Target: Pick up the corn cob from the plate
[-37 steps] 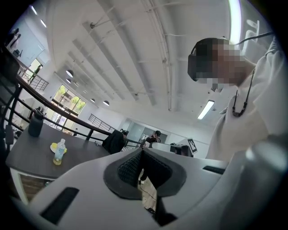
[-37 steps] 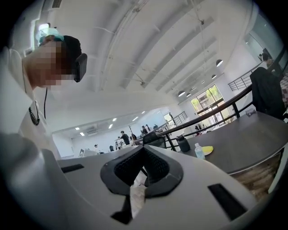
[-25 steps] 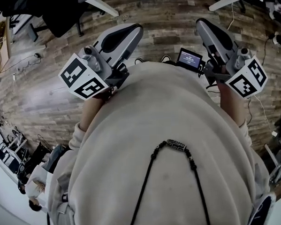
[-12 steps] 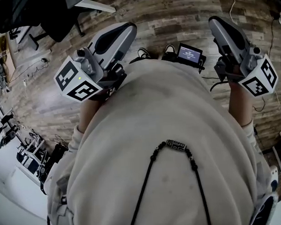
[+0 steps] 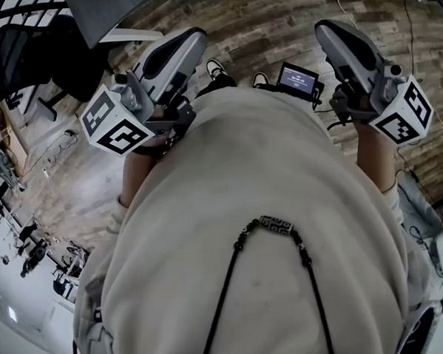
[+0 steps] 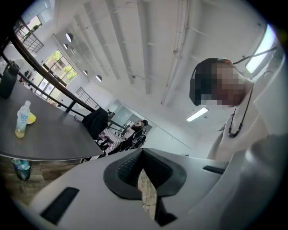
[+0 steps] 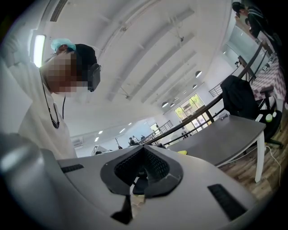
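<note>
The left gripper point(image 5: 190, 39) and the right gripper point(image 5: 332, 30) are held up in front of a pale sweater point(image 5: 260, 207), above the wooden floor point(image 5: 265, 22). Both are clenched, with the pads together, and nothing is held in either one. That has stayed the same over the last second.

What has changed is the floor under them. It has swung round, and more of a black chair point(image 5: 23, 57) is now shown at the top left. So the body is judged to have been turned, with the grippers carried along.

No corn cob and no plate can be seen in any view. In the left gripper view a grey tabletop point(image 6: 49, 134) is seen off to the side. A bottle point(image 6: 21, 119) stands on it, with a small yellow thing point(image 6: 31, 118) just beside it. That thing is too small to be told.

The pick-up is judged not to be started yet. The plate has to be found and reached first, and a gripper has to be opened.
</note>
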`<state>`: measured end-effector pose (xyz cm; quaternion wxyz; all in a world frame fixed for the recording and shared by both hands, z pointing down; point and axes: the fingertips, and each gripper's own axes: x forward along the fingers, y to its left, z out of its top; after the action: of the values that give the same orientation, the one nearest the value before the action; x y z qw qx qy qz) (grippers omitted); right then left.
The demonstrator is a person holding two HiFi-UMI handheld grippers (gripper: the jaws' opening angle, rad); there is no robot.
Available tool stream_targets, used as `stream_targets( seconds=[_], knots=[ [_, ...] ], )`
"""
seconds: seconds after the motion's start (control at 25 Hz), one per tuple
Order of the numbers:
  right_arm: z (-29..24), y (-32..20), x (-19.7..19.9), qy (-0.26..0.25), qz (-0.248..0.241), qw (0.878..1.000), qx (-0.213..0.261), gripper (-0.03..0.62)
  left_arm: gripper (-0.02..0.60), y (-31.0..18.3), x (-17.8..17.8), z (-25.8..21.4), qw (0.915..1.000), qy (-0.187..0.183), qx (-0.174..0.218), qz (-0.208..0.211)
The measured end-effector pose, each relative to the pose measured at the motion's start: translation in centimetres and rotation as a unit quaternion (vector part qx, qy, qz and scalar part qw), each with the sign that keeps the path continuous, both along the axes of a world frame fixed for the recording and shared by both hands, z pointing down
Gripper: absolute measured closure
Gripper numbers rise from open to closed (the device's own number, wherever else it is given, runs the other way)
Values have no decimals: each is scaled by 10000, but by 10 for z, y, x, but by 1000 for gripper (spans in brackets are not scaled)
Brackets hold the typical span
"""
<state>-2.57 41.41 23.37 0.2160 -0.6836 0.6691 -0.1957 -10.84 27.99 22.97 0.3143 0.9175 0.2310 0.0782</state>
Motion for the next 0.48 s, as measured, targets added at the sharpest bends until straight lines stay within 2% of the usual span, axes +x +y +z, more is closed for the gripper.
stream_targets(
  seconds=[0.28, 0.48],
  knots=[
    [-17, -45, 18, 160, 406, 9987, -265, 577, 580, -57, 43, -9, 9988, 233, -193, 393],
    [-21, -56, 22, 99, 594, 9980, -172, 577, 580, -65, 49, 1, 9976, 163, -245, 619]
  ],
)
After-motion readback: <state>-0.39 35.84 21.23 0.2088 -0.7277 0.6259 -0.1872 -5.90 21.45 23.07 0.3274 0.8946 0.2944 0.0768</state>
